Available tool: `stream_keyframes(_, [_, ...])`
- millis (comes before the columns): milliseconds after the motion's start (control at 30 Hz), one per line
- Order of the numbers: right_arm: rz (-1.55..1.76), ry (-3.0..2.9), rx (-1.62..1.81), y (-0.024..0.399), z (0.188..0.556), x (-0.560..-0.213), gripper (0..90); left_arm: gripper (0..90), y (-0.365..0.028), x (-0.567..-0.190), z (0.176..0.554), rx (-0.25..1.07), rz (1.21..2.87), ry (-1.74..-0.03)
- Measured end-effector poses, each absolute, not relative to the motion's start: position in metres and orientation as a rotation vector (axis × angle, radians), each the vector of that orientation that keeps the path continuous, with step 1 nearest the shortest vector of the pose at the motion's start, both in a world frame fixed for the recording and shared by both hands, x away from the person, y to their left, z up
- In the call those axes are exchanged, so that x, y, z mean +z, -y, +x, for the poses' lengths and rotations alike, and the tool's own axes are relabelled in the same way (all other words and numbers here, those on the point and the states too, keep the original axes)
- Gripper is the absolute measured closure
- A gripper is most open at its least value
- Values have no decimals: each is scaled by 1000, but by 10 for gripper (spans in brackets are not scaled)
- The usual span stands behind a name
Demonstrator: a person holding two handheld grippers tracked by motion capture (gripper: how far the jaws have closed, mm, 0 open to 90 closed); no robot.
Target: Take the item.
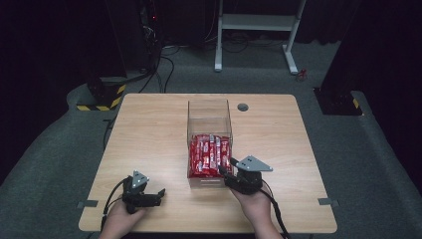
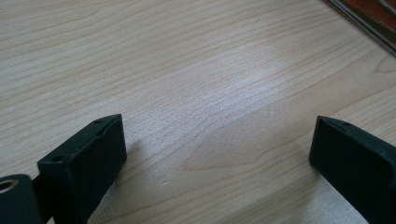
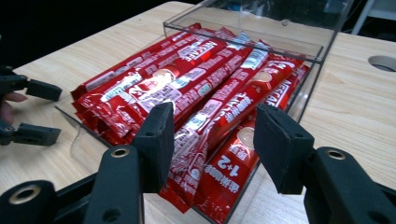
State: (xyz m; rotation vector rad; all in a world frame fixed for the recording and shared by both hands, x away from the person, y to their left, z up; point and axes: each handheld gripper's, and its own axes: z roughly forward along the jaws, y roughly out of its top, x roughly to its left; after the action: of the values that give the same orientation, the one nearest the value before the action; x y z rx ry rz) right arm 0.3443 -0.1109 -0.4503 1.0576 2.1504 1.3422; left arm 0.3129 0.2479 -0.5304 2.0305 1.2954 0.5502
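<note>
A clear plastic box [image 1: 209,113] stands at the middle of the wooden table [image 1: 149,134]. Its near half holds several red instant-coffee sachets [image 1: 209,155], lying lengthwise in a pile [image 3: 187,84]. My right gripper [image 1: 225,172] is at the box's near right corner. In the right gripper view its jaws [image 3: 212,135] stand half apart over the near ends of two sachets, which lie between the pads with no clear squeeze on them. My left gripper [image 1: 160,195] rests low on the table at the near left, wide open [image 2: 217,149] over bare wood.
The far half of the box [image 3: 261,39] has nothing in it. A round cable hole [image 1: 243,107] sits in the table behind the box. Beyond the table are a white desk frame [image 1: 254,22] and dark stands with striped bases [image 1: 99,99] on grey carpet.
</note>
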Motion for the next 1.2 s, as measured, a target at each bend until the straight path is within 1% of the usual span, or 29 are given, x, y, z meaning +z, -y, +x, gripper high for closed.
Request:
stream_keyframes(233, [1033,-2159,1335,106,342,-453,673,44,-248,-530,313,551,2029,-1297])
stream_keyframes(500, [1054,-2130,1337,109,341,-454,779,45,-248,-530,313,550,2027,-1298])
stream_keyframes(667, [1065,-2121,1332,108,340,-455,812,44,-248,-530,313,548,2027,-1298])
stream_keyframes(833, [1071,-2121,1348,108,340,-456,885,44,-248,-530,313,547,2028,-1298])
stream_keyframes(1200, [1058,-2107,1381,113,334,-453,895,44,-248,-530,313,548,2029,-1296])
